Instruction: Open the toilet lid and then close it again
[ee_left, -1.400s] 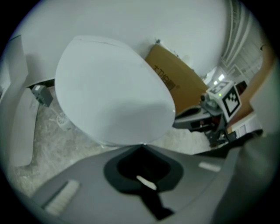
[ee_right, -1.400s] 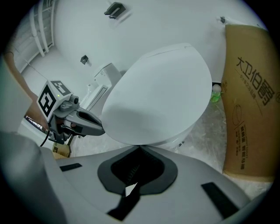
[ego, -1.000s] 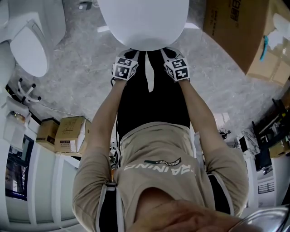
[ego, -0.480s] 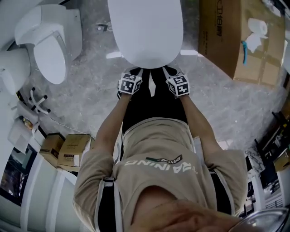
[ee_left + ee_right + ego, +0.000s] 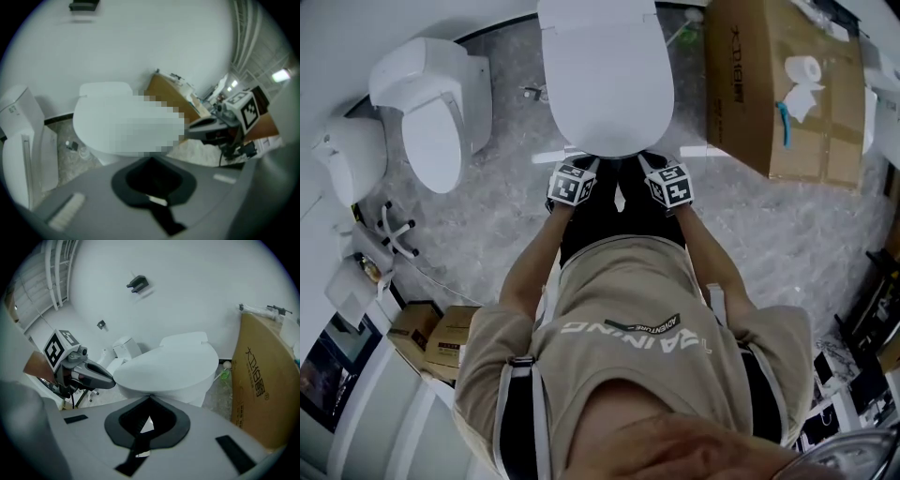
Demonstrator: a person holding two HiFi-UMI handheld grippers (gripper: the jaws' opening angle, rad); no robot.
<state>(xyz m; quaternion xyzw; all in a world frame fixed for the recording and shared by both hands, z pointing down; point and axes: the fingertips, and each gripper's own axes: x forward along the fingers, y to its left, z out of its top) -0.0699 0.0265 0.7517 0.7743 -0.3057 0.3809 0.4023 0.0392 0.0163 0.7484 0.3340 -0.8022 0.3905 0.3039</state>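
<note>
Floor (image 5: pixel 487 225): grey, mottled; bare strips run along both sides of the central toilet and across the lower right of the head view.

Toilet lid (image 5: pixel 605 84): white, oval, lying down shut, top centre of the head view. Its front edge sits directly ahead of both sets of jaws.

Cardboard box (image 5: pixel 750 94): brown, upper right, near the toilet's right side, narrowing the room there.

Second toilet (image 5: pixel 441 122): white, upper left, lid down, apart from the central one with open floor between.

Left gripper (image 5: pixel 584 167): jaws together, nothing between them, tips at the left front rim of the lid. Contact with the rim cannot be told.

Right gripper (image 5: pixel 651 164): jaws together and empty, tips just below the lid's right front rim.

Paper roll (image 5: pixel 800 70): white, resting on top of the box.
</note>
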